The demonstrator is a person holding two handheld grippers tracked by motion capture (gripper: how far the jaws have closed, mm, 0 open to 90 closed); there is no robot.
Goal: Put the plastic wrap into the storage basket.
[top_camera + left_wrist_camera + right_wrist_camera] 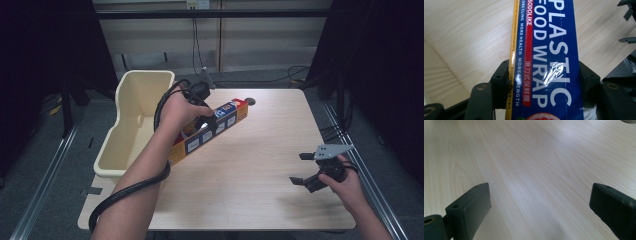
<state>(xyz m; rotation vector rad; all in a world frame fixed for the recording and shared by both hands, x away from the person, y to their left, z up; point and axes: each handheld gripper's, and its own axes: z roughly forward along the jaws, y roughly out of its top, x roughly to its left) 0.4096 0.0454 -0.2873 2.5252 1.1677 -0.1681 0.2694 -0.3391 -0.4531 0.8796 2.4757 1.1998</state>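
The left tool point(209, 121) is clenched on a long blue and orange box of plastic food wrap point(210, 131), its two black jaws pressing the box's opposite long sides in the left gripper view. The box lies slantwise over the left part of the wooden desk point(260, 165), its near end by the cream plastic bin point(131, 120) that stands at the desk's left edge. The right tool point(303, 169) hovers near the desk's right near corner, well apart from the box, jaws spread wide with bare wood between them.
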